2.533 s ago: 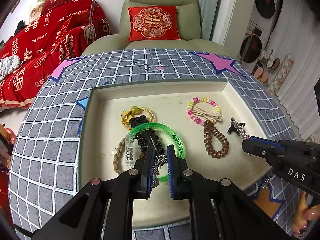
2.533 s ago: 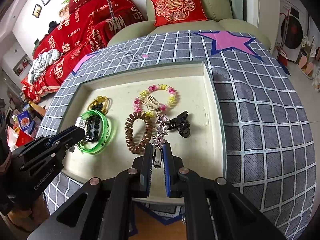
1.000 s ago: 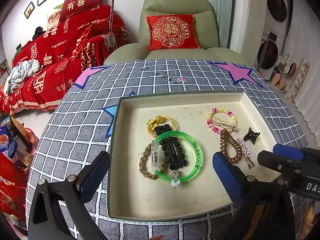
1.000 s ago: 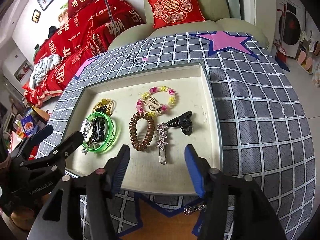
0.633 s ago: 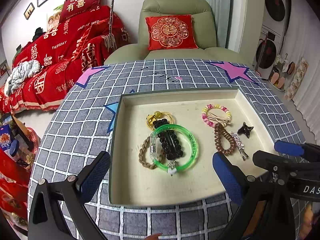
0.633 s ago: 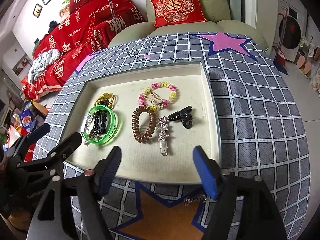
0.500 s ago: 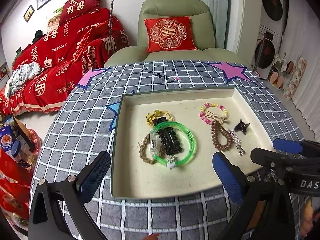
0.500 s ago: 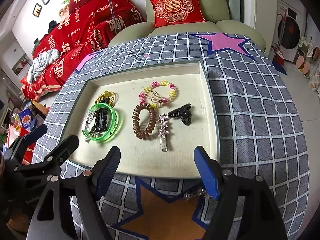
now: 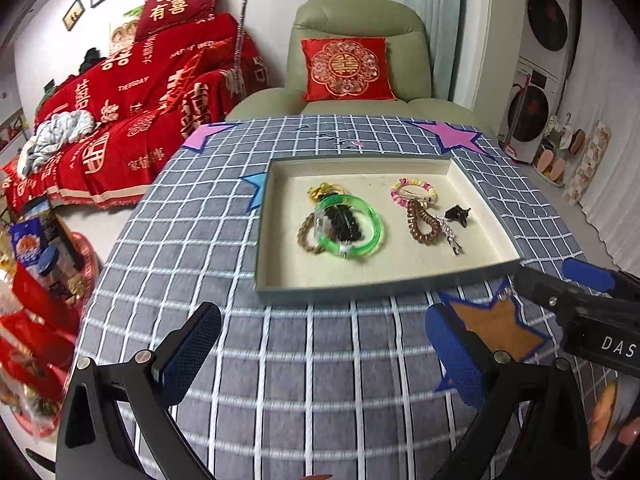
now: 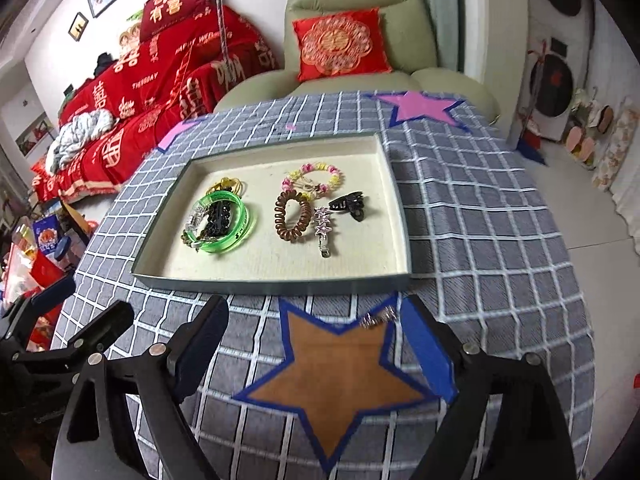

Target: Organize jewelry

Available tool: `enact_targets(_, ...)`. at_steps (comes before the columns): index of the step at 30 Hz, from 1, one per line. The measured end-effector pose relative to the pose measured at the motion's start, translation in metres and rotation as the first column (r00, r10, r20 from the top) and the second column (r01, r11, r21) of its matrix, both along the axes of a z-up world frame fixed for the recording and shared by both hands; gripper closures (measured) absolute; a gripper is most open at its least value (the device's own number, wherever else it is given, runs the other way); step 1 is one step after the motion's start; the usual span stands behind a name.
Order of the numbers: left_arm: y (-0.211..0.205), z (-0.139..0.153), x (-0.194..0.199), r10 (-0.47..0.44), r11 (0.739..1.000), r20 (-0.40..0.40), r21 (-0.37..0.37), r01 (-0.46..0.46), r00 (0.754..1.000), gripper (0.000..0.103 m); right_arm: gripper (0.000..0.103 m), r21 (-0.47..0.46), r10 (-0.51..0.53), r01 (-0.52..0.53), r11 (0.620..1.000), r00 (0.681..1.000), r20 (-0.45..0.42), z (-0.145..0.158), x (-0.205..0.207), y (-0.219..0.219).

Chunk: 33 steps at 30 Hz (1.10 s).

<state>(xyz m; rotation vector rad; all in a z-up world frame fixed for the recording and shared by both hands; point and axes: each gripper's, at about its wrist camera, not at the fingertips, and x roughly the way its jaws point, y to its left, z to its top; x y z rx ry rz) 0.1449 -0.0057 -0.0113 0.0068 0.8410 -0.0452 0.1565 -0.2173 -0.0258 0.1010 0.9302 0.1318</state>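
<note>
Both claws, left claw (image 9: 320, 352) and right claw (image 10: 316, 344), released, now withdrawn short of the tray (image 10: 272, 282); star hairpin (image 10: 323, 229) deposited, small chain (image 10: 376, 319) outstanding.

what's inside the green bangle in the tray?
Inside the translucent green plastic bangle in the shallow cream tray: a black beaded piece and a clear clasp-like piece. A braided brown band runs beneath it, partly covered.
</note>
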Motion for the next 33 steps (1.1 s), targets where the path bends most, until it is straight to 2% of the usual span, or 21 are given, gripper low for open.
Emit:
enact_targets(3, 0.004, 0.004, -0.020, 0.022, 1.000, 0.009, 0.002, -0.022, 1.000, 0.000, 0.014, -0.029, -0.020, 0.022, 0.999, 0.998, 0.056, 0.012, -0.023, 0.001)
enact_targets(16, 0.016, 0.026, -0.071, 0.059, 0.998, 0.068, 0.009, -0.059, 0.996, 0.000, 0.013, -0.069, -0.030, 0.042, 0.997, 0.985, 0.169, 0.041, -0.092, 0.006)
enact_targets(33, 0.011, 0.032, -0.083, 0.049, 0.999, 0.090, 0.019, -0.051, 0.995, 0.000, 0.013, -0.072, -0.026, 0.040, 0.997, 0.982, 0.189, 0.049, -0.104, 0.007)
